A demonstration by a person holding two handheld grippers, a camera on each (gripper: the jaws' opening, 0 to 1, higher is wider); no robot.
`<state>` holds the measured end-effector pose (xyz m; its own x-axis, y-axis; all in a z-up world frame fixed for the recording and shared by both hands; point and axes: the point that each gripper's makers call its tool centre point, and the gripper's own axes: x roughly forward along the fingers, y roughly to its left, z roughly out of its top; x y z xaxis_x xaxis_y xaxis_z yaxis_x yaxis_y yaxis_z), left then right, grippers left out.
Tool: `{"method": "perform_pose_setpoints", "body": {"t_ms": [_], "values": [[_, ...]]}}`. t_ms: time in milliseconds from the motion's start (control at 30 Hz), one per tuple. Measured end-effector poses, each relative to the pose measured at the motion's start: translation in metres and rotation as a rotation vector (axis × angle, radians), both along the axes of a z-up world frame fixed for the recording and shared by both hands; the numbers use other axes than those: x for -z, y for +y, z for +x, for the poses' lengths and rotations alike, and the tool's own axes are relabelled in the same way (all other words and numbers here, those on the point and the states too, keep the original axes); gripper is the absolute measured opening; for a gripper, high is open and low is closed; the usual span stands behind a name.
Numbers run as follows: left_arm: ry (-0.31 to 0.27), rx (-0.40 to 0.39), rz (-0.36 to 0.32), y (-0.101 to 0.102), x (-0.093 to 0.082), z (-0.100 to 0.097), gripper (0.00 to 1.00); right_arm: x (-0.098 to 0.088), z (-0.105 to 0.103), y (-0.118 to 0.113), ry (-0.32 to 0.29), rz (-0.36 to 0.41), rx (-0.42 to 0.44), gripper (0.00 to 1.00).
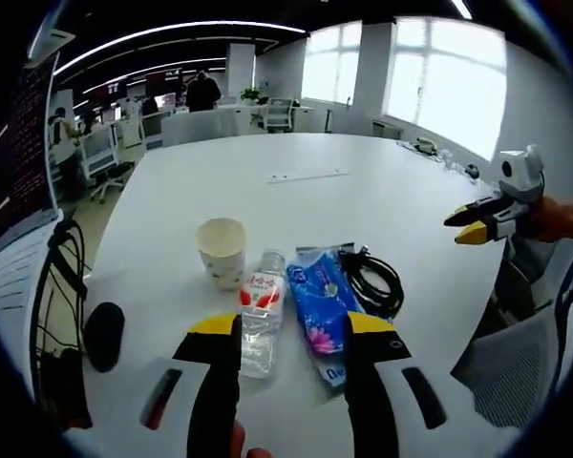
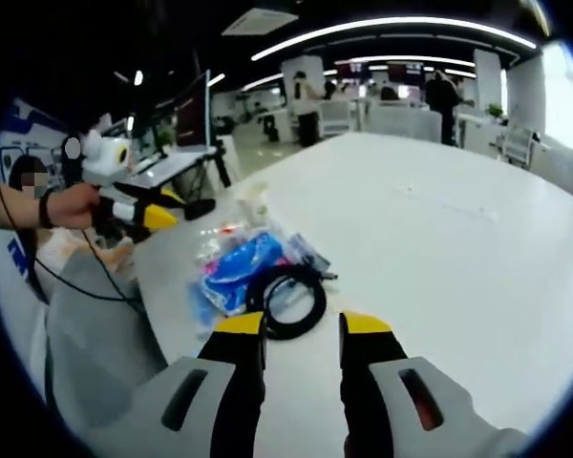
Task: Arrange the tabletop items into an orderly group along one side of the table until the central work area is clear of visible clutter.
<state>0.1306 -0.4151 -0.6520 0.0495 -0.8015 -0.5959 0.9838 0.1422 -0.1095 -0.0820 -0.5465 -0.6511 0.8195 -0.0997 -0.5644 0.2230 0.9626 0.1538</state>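
The tabletop items are gathered in a loose cluster near one edge of a large white table [image 1: 363, 191]: a paper cup [image 1: 222, 250] stands upright, a clear water bottle [image 1: 260, 315] with a red-and-white label lies on its side just beside it, a blue printed packet [image 1: 320, 310] lies against the bottle, and a coiled black cable [image 1: 371, 279] rests touching the packet's far side. In the right gripper view the same group is seen from the other end — the cable [image 2: 288, 298] nearest, the packet [image 2: 237, 272] behind it, the bottle and cup blurred beyond.

The left gripper [image 1: 294, 334] is held just short of the bottle and packet, its yellow-tipped jaws spread wide with nothing between them. The right gripper [image 2: 304, 326] is poised before the cable, jaws parted and empty; it is also seen in the left gripper view [image 1: 477, 224], above the table edge.

The rest of the table is bare apart from a flat pale strip [image 1: 307, 176] far off. An open-plan office with desks, chairs, ceiling light strips and bright windows [image 1: 439, 81] is seen behind. A dark rounded object [image 1: 103, 334] lies at the table's edge — its nature cannot be made out. The packet's print is too blurred to read.
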Motion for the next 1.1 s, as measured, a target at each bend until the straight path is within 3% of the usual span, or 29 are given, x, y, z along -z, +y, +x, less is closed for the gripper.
{"method": "perform_pose_setpoints", "body": {"t_ms": [600, 1100], "values": [[0.010, 0.014, 0.104, -0.035, 0.032, 0.020, 0.41, -0.006, -0.024, 0.027, 0.001, 0.011, 0.007, 0.34], [0.001, 0.059, 0.246, -0.051, 0.055, 0.026, 0.41, -0.008, -0.037, 0.038, 0.000, 0.024, 0.030, 0.35]]}}
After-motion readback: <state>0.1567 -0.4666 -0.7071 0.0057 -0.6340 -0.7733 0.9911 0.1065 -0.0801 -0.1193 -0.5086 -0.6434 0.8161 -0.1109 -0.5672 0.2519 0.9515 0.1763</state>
